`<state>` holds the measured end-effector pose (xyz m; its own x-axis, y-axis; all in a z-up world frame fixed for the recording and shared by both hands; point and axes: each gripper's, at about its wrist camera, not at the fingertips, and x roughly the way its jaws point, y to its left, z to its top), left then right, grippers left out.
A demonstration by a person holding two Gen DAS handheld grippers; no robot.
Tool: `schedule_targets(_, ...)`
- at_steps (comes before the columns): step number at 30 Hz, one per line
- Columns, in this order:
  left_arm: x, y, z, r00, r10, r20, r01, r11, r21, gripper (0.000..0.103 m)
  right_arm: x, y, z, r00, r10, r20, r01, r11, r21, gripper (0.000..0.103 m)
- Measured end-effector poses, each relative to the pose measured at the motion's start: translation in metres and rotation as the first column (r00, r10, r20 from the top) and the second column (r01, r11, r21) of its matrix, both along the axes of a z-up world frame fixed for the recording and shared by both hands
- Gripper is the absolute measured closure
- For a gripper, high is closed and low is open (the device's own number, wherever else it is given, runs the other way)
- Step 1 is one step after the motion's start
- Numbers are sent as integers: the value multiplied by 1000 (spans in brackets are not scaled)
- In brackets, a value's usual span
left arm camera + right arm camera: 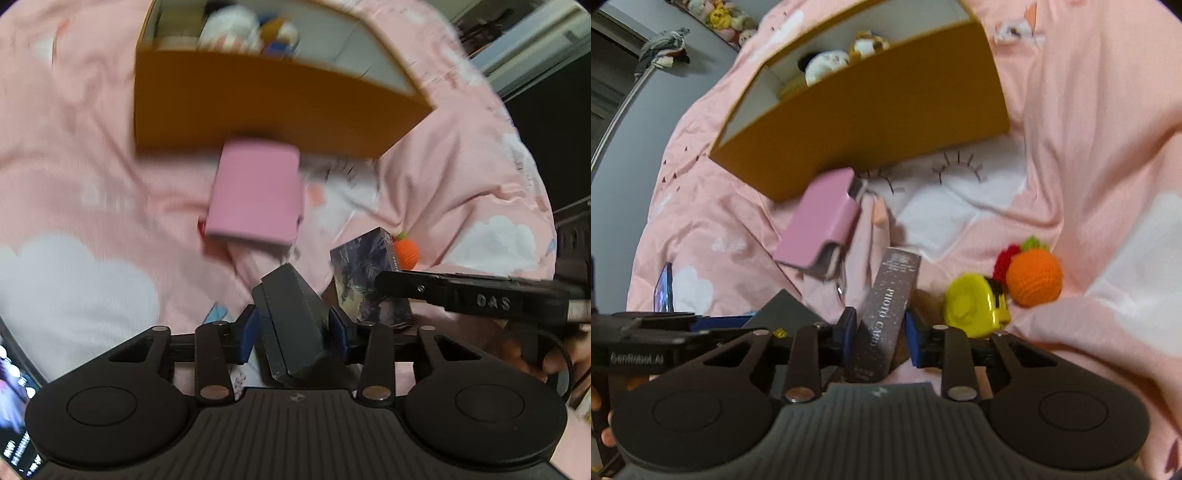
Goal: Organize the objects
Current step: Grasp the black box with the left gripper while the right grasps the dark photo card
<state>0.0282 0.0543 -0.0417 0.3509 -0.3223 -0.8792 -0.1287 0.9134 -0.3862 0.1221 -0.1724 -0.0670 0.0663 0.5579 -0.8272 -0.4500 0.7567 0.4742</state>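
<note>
My left gripper (293,330) is shut on a dark grey flat box (291,314), its blue pads pressing both sides. Beside it my right gripper (881,330) is shut on a slim speckled photo card box (888,310), which stands tilted between its pads. In the left wrist view the same card box (364,277) sits just right of the grey box. A pink case (255,195) lies on the bedding ahead. Behind it stands an open orange box (258,103) that holds plush toys (827,61).
A yellow round object (975,306), an orange crochet fruit (1034,273) and a red crochet piece (1006,258) lie right of the right gripper. A lit phone (663,288) rests on the left. Everything sits on rumpled pink bedding (1089,147).
</note>
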Motion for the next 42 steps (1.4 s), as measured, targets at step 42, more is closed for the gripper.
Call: schedule_targets(42, 8, -12, -45, 995, 43, 93, -41, 999, -18, 55, 16, -7, -35, 999, -27, -45, 27, 1000, -11, 78)
